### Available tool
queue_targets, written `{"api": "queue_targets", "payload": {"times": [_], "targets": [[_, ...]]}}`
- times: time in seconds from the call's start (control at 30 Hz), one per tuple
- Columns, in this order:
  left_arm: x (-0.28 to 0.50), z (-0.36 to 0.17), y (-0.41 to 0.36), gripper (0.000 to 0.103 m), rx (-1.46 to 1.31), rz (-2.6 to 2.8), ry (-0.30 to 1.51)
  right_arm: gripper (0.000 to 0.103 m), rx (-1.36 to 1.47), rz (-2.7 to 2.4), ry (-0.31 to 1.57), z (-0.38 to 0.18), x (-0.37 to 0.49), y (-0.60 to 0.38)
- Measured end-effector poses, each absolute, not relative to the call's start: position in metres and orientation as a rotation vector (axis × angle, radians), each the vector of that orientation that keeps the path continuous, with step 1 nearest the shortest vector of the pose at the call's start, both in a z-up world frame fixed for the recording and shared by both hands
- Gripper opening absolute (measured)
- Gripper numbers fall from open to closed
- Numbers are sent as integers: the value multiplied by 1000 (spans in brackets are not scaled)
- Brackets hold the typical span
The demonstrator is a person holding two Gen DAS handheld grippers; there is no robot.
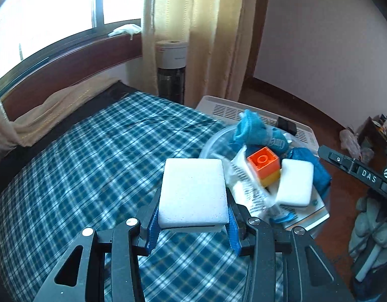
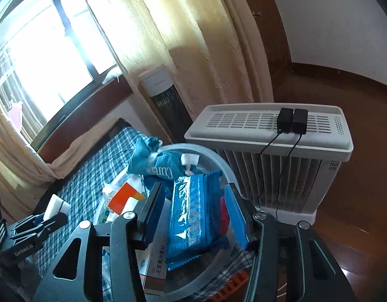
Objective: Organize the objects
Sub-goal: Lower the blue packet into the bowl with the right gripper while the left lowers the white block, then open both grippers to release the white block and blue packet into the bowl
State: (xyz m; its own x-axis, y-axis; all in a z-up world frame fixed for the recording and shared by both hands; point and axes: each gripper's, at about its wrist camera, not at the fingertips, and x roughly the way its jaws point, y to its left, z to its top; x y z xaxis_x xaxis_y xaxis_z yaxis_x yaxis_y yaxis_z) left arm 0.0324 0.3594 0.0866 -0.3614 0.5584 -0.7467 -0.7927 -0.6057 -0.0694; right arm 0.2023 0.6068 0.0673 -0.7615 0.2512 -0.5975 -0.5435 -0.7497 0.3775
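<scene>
My left gripper [image 1: 193, 222] has its fingers [image 1: 153, 226] clamped on a white sponge [image 1: 193, 191], held over the plaid bed [image 1: 75, 166] just beside the clear bowl [image 2: 218, 161]. My right gripper [image 2: 193, 216] stands with fingers slack around the blue packet [image 2: 190, 214] inside the bowl, pads apart from it. Judgement: I carry the sponge over the rim, aim for the gap beside the orange brick [image 1: 264, 164], release low so nothing spills, and lift the right clear first.
</scene>
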Motion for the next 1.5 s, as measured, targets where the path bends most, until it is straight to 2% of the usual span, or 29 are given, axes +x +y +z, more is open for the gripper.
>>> {"api": "queue_targets", "payload": {"times": [1.07,1.13,1.2,1.27,1.5], "targets": [[46,81,483,48,-951,1798,376,53,-680,2437,854,57,238,614],[44,78,483,55,-969,1797,376,53,-688,2434,855,55,238,614],[42,77,478,68,-974,1800,365,53,-692,2434,856,55,238,613],[41,78,474,74,-972,1812,357,53,-689,2438,852,56,237,613],[41,84,456,80,-962,1846,349,53,-678,2458,823,64,237,603]]}}
